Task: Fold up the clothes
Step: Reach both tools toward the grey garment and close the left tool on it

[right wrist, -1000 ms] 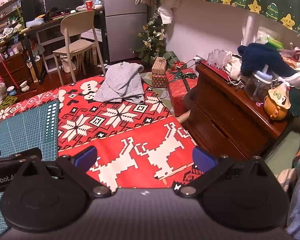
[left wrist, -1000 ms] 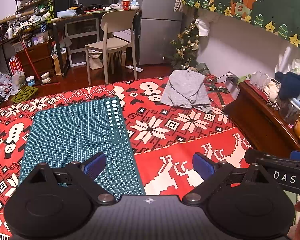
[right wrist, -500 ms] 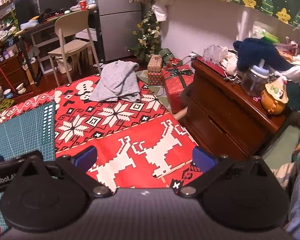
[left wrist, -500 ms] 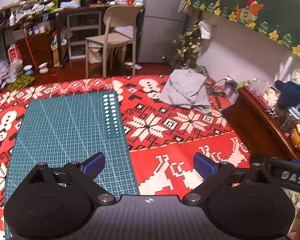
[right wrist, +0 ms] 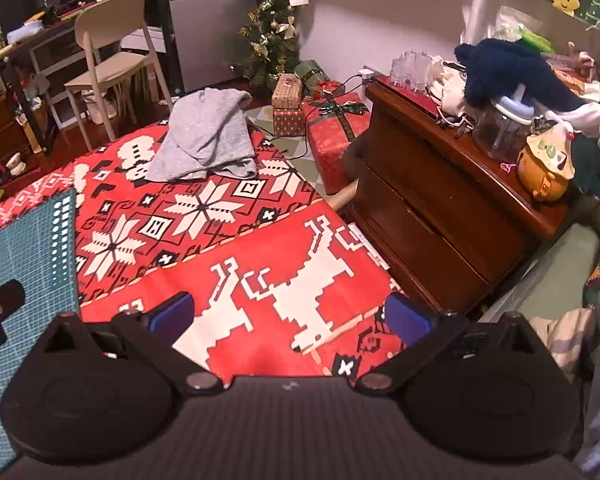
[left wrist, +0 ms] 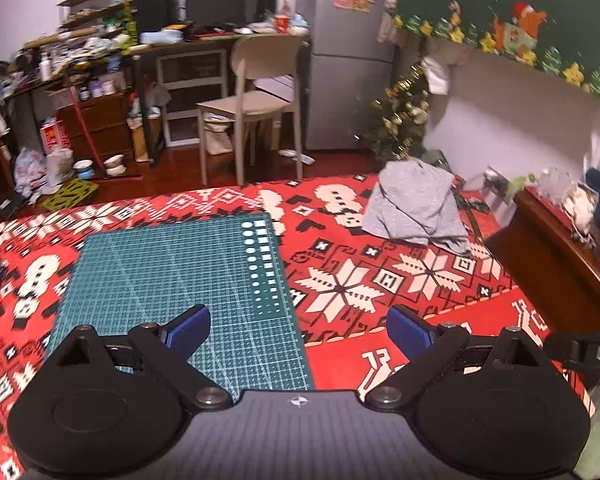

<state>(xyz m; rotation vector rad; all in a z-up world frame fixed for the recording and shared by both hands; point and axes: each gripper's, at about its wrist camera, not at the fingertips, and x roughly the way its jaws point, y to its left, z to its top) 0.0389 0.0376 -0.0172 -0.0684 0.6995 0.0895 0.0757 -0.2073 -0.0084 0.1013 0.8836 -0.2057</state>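
Note:
A crumpled grey garment (left wrist: 414, 204) (right wrist: 206, 136) lies at the far right corner of the red patterned cloth (left wrist: 360, 280) (right wrist: 240, 248). A green cutting mat (left wrist: 180, 280) (right wrist: 24, 248) lies on the cloth to the left. My left gripper (left wrist: 298, 330) is open over the mat's near right edge, far short of the garment, with nothing between its blue pads. Open and empty too, my right gripper (right wrist: 288, 316) hangs above the white reindeer pattern near the cloth's right edge.
A dark wooden cabinet (right wrist: 440, 200) (left wrist: 556, 256) loaded with jars and a blue plush stands right of the cloth. Wrapped gift boxes (right wrist: 332, 128) and a small Christmas tree (right wrist: 270, 48) sit beyond the garment. A chair (left wrist: 252, 108) and cluttered desk stand behind.
Both grippers have moved forward and tipped slightly down over the cloth, so the grey garment and mat look closer. Both stayed open.

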